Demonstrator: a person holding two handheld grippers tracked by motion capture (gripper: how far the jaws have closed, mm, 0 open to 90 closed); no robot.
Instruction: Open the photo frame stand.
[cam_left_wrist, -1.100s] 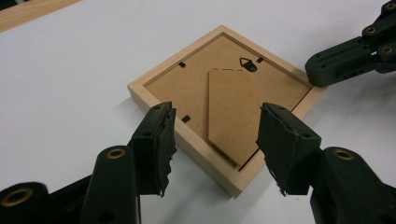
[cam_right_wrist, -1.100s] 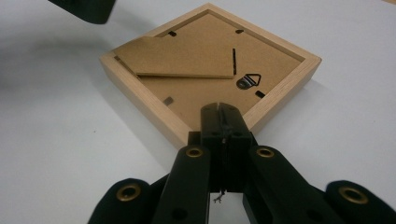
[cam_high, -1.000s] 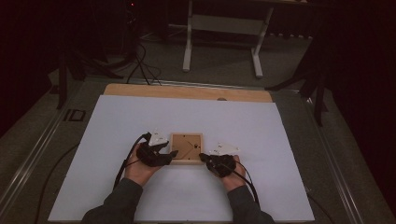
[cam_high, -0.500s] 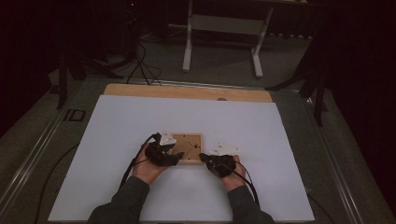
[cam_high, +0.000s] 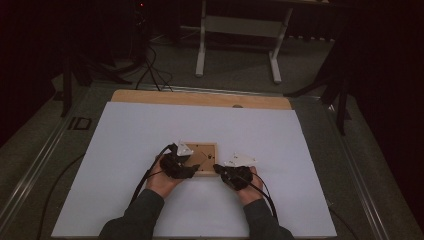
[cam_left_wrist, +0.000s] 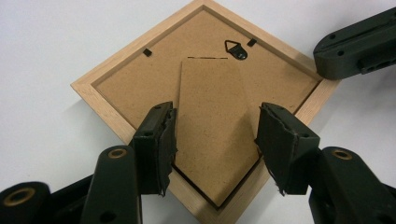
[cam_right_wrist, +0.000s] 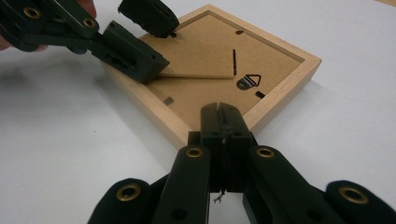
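Note:
A light wooden picture frame (cam_high: 204, 149) lies face down on the white table, its brown backing board (cam_left_wrist: 130, 79) up. A fibreboard stand flap (cam_left_wrist: 212, 116) is hinged to that board below a small black hanger hook (cam_right_wrist: 247, 83), and its free end sits slightly raised. My left gripper (cam_left_wrist: 215, 140) is open and straddles the flap, one pad close by each long edge. My right gripper (cam_right_wrist: 223, 112) is shut with nothing in it, its tips resting on the frame's near corner rim (cam_right_wrist: 261, 109). From above, the left gripper (cam_high: 192, 167) covers the frame's near left and the right gripper (cam_high: 218, 169) meets its near right corner.
A white sheet (cam_high: 125, 150) covers the table, with a bare wooden strip (cam_high: 200, 98) along the far edge. Beyond it, on the dark floor, stand white metal legs (cam_high: 201, 45) and cables (cam_high: 150, 65). A cable trails from each gripper towards the near edge.
My left hand has moved right and slightly down, from beside the frame's left edge to over its back. The right hand and the frame have stayed put.

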